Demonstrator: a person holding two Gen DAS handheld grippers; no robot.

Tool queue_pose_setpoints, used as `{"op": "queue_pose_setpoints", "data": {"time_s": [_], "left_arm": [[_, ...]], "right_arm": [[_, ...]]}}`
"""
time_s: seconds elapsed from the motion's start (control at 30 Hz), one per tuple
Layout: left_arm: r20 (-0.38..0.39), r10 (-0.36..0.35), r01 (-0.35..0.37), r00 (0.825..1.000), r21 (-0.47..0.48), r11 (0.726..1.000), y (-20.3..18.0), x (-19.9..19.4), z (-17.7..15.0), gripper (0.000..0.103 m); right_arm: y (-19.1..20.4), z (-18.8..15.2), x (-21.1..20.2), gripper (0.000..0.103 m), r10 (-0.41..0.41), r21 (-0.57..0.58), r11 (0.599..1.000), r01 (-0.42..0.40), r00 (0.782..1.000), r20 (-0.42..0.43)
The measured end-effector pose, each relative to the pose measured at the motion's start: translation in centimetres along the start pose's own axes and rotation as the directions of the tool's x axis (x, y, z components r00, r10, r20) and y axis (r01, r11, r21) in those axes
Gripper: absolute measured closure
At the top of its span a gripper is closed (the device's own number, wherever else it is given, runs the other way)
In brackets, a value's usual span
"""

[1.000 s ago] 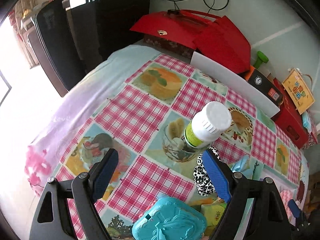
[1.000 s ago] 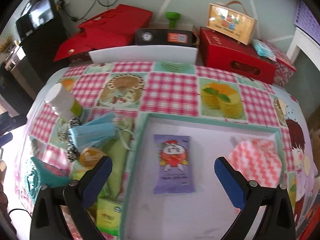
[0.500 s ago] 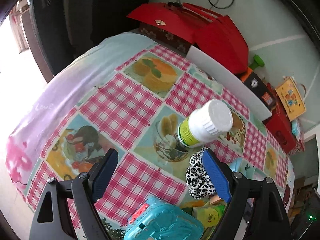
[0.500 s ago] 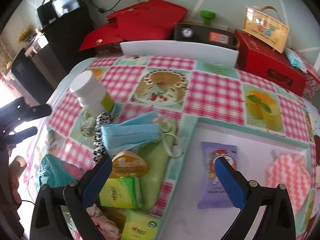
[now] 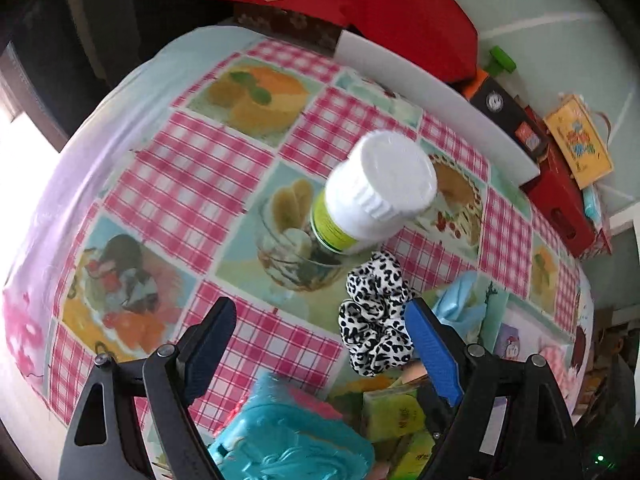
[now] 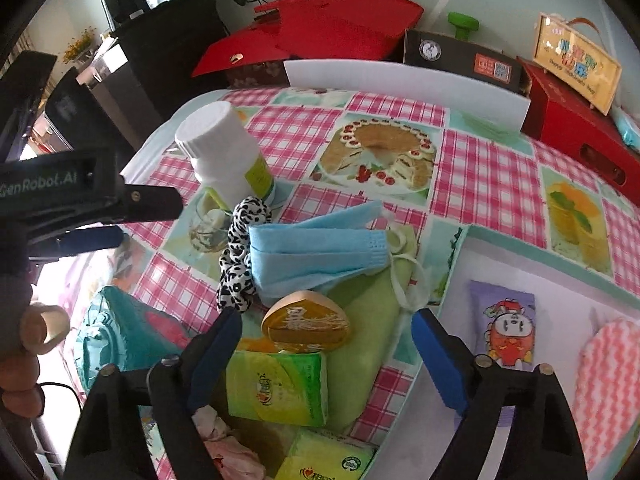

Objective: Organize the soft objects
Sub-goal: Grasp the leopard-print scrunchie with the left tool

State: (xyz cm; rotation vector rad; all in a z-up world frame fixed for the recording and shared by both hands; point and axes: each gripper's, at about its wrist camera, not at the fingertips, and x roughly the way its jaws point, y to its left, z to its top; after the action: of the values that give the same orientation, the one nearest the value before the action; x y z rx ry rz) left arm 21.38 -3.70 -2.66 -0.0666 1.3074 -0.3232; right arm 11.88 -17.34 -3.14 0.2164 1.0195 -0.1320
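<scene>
Tray (image 6: 500, 258) is occupied by purple sachet (image 6: 506, 326) and pink cloth (image 6: 608, 376); both jaws are spread wide, empty

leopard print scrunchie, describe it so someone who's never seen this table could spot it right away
On the pink checked tablecloth, find the tall white-capped bottle. The scrunchie lies at its foot, against the left edge of the folded blue face mask. It is the only black-and-white spotted thing in the pile.

Bright daylight from the left blows out that edge; fisheye bending, dark corners, slight motion blur throughout.
</scene>
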Motion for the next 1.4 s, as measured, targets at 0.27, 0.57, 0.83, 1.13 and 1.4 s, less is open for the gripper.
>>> {"op": "queue_pose_setpoints", "data": {"time_s": [0.27, 0.57, 0.83, 1.13, 1.4], "left_arm": [[-0.042, 0.009, -0.004, 0.999, 0.106, 0.994, -2.8, 2.0, -0.7, 0.017], [-0.053, 0.038, -0.031, 0.998, 0.117, 0.993, -2.9, 2.8, -0.8, 0.017], [-0.063, 0.048, -0.04, 0.997, 0.129, 0.991, -3.2, 3.4, -0.9, 0.017], [-0.067, 0.056, -0.045, 0.996, 0.159, 0.986, -4.3, 4.4, -1.0, 0.02], [-0.084, 0.074, -0.055, 0.994, 0.207, 0.977, -5.6, 5.6, -1.2, 0.027]], "right_arm": [[0.1, -0.1, 1.1, 0.024, 0.04, 0.007, 0.999, -0.04, 0.999, -0.021], [0.3, -0.4, 2.1, 0.031, 0.053, 0.012, 0.999, -0.053, 0.998, -0.028], [0.2, -0.6, 2.9, 0.041, 0.053, 0.018, 0.998, -0.053, 0.998, -0.041], [0.0, -0.6, 2.8, 0.047, 0.082, 0.04, 0.996, -0.081, 0.996, -0.042], [-1.3, -0.6, 2.4, 0.047, 0.066, 0.078, 0.995, -0.062, 0.997, -0.048]]}}
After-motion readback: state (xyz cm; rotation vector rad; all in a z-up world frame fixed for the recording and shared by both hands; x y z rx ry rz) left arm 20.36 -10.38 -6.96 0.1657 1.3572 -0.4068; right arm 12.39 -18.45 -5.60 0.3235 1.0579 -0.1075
